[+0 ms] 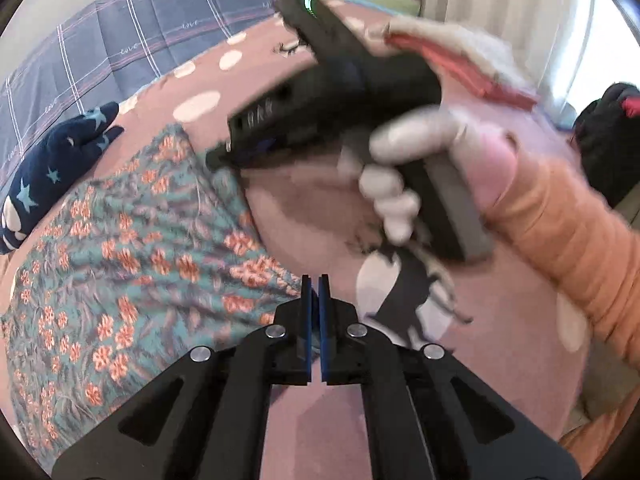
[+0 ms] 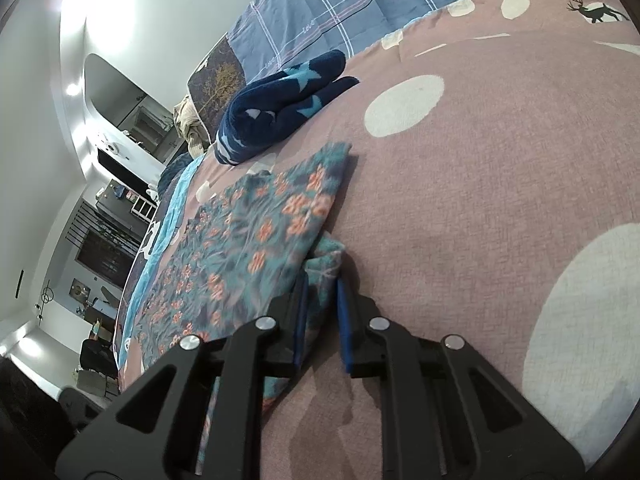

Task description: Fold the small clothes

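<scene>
My right gripper (image 2: 320, 320) pinches a corner of the floral cloth (image 2: 248, 248), which stretches ahead and leftward across the bed (image 2: 480, 200). My left gripper (image 1: 315, 320), jaws nearly pressed together and empty, hovers just right of the cloth's edge.

The garment (image 2: 248, 248) is teal with orange flowers. The bedspread (image 2: 500, 168) is dusty pink with cream dots; the blanket (image 2: 280, 108) navy with pale-blue stars.
</scene>
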A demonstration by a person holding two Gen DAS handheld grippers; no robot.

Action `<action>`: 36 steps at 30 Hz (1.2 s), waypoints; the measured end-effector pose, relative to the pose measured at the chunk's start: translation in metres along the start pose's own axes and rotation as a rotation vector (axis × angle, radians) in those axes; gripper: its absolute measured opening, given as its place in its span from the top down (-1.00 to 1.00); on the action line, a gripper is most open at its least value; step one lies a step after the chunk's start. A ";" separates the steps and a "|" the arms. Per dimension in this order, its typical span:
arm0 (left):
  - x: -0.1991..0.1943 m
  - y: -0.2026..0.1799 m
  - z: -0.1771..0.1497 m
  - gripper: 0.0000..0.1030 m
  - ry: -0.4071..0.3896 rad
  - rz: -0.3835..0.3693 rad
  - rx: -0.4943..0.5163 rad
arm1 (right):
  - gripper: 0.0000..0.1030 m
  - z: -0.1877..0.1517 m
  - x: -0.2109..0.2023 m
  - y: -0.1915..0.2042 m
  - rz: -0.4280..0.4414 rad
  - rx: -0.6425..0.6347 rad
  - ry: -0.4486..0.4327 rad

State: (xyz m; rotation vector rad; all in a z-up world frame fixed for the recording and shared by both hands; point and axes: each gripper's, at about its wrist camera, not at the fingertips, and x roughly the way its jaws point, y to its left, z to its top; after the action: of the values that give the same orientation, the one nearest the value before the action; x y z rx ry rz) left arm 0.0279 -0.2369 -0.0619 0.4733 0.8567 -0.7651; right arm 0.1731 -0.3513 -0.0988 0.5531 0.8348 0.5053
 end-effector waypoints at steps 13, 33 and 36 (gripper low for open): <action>-0.031 -0.014 -0.023 0.26 -0.057 0.049 0.064 | 0.73 0.002 -0.004 -0.004 0.036 0.015 -0.002; 0.002 0.011 -0.042 0.30 -0.046 -0.063 0.105 | 0.94 0.095 0.042 0.011 -0.087 -0.098 -0.069; 0.002 0.011 -0.042 0.31 -0.042 -0.101 0.106 | 0.95 0.088 0.062 -0.022 -0.066 -0.006 -0.006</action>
State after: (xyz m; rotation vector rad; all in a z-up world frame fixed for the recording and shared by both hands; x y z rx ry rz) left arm 0.0163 -0.2036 -0.0871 0.5093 0.8077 -0.9135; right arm 0.2831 -0.3522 -0.0980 0.5194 0.8429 0.4459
